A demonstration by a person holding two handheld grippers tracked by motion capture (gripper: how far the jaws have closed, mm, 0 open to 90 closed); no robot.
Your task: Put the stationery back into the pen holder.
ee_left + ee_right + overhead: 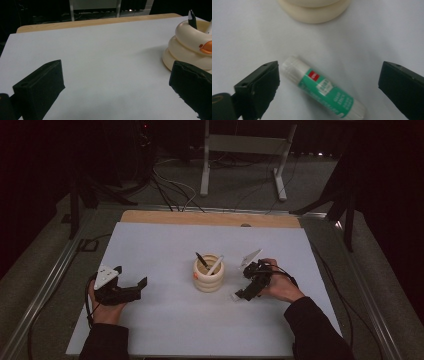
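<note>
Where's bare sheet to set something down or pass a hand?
Free: the far strip of the white sheet behind the cream ringed pen holder; the near strip between the person's sleeves; the patch between left gripper and holder. Crowded: right of the holder, where the open right gripper straddles the glue stick.

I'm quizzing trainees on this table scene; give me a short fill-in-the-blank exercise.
1. The glue stick lies flat between the open jaws of the ____ gripper.
2. The glue stick's label is mainly ____.
3. The cream ringed holder contains ____ pens.

Answers: right; green; two
</note>
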